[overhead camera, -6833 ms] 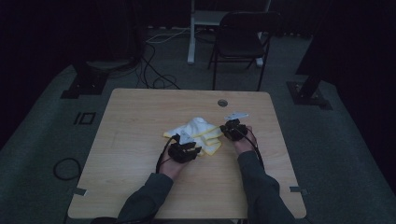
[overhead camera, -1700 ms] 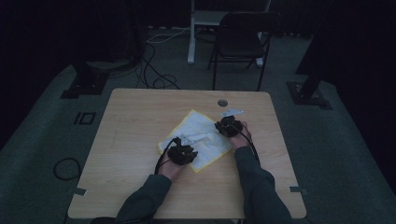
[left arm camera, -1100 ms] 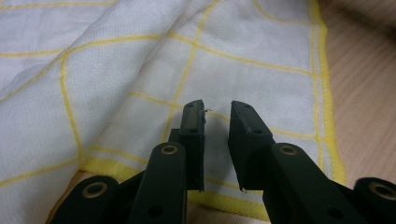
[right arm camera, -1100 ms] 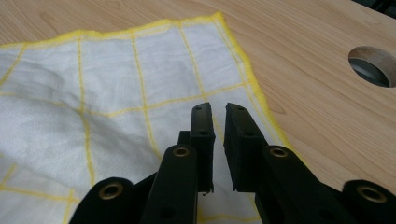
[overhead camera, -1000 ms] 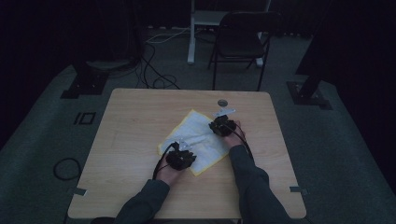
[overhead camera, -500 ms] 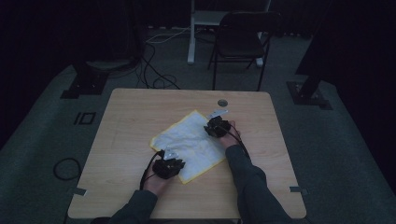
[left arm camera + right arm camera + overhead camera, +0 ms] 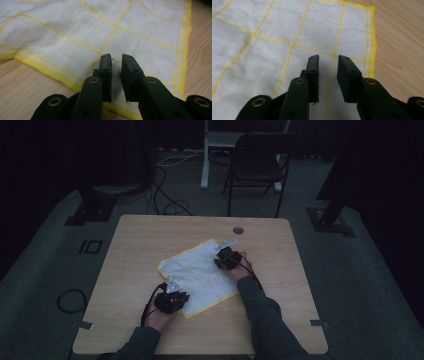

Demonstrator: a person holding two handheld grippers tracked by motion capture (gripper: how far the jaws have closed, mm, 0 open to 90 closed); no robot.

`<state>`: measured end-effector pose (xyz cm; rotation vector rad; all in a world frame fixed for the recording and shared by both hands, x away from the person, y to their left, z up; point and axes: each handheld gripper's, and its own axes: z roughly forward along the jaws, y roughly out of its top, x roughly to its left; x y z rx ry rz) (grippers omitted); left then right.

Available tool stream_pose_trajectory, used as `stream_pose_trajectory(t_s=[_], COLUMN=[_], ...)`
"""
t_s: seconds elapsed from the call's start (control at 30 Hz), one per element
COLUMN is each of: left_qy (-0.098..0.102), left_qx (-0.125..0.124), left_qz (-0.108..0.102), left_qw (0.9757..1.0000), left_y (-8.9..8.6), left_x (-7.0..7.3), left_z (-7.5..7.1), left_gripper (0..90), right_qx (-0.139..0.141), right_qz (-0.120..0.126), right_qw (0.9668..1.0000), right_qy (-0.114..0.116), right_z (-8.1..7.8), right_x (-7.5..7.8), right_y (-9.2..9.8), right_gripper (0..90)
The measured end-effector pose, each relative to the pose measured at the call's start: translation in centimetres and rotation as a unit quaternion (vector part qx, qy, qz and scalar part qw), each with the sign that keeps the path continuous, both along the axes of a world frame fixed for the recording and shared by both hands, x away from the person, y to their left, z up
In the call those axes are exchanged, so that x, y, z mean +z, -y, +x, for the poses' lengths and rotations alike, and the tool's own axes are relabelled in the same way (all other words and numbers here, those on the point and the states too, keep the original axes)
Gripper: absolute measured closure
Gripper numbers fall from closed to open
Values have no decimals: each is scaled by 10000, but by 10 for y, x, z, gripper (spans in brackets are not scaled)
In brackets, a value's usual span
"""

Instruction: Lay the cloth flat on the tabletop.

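Observation:
A white cloth [image 7: 200,275] with yellow grid lines and a yellow hem lies spread flat in the middle of the wooden table [image 7: 145,240]. My left gripper [image 7: 170,300] sits at the cloth's near corner. In the left gripper view the cloth [image 7: 75,32] lies flat under the left gripper [image 7: 116,58], whose jaws stand a narrow gap apart with nothing between them. My right gripper [image 7: 227,257] rests at the cloth's far right side. It [image 7: 328,60] is open over the cloth [image 7: 262,50], just inside the yellow hem, holding nothing.
A round grommet [image 7: 238,230] is set in the table near its far edge. Behind the table stand a black chair [image 7: 260,155] and a white post [image 7: 205,150]. Cables [image 7: 170,205] lie on the floor, with dark stand bases on both sides.
The cloth, bunched between the grippers earlier, is now spread flat. My left gripper has drawn back toward the near edge, and the right one has shifted slightly left and away.

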<state>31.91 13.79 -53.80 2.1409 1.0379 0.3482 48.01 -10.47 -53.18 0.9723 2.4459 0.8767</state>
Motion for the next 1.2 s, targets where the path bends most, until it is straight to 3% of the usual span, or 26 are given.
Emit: stream_pose_trajectory(t_s=[0.23,0.3,0.7,1.2], left_qy=[-5,-4,31,28], left_qx=[101,129,252,338], left_qz=[-1,12,209,299], left_qw=[9999,9999,9995,9990], left_y=[-8,-10,-25,-38], left_x=[0,0,2,4], left_z=[1,2,3,1], left_gripper=[793,793,791,792], right_qx=[-138,-243,-455,-460], right_qz=[105,208,357,538], right_qw=[9998,9995,9982,9974], right_qy=[-20,-78,-136,-152], right_z=[-2,-7,-35,-55], right_x=[-1,-2,-3,-5], right_y=[12,25,43,46], right_gripper=[716,713,708,661])
